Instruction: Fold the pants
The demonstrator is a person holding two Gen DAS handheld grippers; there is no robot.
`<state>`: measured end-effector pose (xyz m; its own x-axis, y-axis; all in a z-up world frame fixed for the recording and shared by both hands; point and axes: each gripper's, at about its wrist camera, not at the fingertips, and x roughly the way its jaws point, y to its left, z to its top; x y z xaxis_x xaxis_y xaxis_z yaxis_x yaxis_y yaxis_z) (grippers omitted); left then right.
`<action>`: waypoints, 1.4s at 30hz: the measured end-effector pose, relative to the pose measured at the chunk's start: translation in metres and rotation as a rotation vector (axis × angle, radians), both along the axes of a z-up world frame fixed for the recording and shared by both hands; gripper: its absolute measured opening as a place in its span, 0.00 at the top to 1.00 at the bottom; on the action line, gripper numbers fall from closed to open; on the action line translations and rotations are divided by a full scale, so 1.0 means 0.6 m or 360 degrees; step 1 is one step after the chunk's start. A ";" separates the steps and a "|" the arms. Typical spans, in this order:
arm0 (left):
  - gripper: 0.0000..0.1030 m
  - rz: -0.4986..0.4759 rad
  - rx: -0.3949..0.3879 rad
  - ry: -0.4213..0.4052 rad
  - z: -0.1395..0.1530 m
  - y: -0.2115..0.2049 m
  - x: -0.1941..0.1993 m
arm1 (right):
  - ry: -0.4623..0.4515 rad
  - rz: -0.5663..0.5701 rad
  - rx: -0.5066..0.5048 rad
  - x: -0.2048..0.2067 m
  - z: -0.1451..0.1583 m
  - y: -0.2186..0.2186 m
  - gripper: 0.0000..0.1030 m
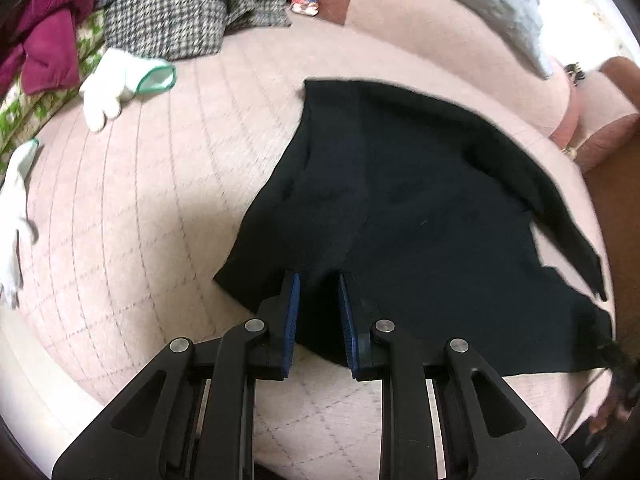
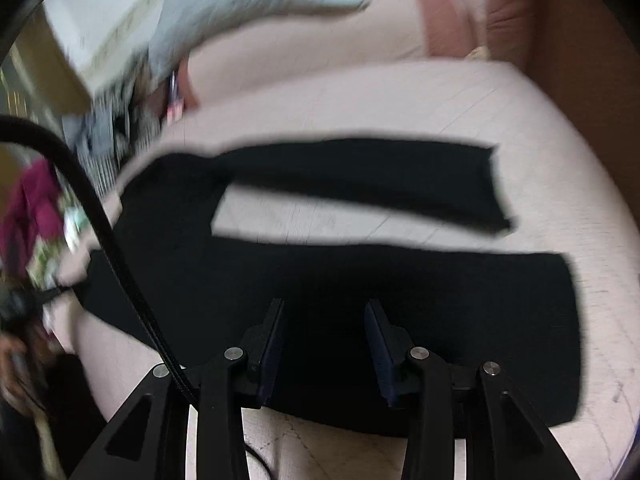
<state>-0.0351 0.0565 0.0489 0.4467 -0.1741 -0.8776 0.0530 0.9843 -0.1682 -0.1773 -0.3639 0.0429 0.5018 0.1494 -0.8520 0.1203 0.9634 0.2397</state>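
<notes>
While spread flat on the pink quilted bed (image 1: 160, 208), black pants (image 1: 420, 208) fill centre to 3 o'clock, legs parted. Beyond, at 11 o'clock, a clothes pile (image 1: 160, 12) and white glove (image 1: 116, 80). Left gripper (image 1: 318, 280) and right gripper (image 2: 324, 304): jaws apart, fabric between the tips, nothing clamped.

pants (image 1: 420, 208): matt black cloth
bed cover (image 1: 168, 216): pale pink quilted fabric, stitched grid
left tongs (image 1: 318, 280): matt black plastic, ribbed blue pads, shiny metal pins
gloves (image 1: 116, 84): white knit
</notes>
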 end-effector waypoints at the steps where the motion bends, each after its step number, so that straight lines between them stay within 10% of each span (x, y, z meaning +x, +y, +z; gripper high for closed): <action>1: 0.81 -0.0011 -0.0030 -0.0016 0.008 0.000 0.003 | -0.0003 0.0020 -0.0067 0.003 0.001 0.012 0.63; 17: 0.81 -0.0012 -0.0500 0.0109 0.038 -0.077 0.188 | -0.0323 0.0420 -0.0171 0.180 0.078 0.109 0.48; 38: 0.81 0.0244 -0.0772 0.0234 -0.010 -0.085 0.313 | -0.0422 0.0650 -0.0322 0.299 0.052 0.192 0.36; 40: 0.46 0.0261 -0.0747 0.0204 -0.005 -0.082 0.310 | -0.0432 0.0647 -0.0316 0.299 0.053 0.191 0.35; 42: 0.33 0.0296 -0.0779 0.0173 -0.004 -0.074 0.303 | -0.0434 0.0643 -0.0308 0.299 0.053 0.189 0.34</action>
<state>0.1470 0.0120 0.0465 0.4203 -0.5012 -0.7564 -0.1583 0.7803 -0.6050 0.0020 -0.2503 0.0746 0.6442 0.2294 -0.7297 -0.3117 0.9499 0.0234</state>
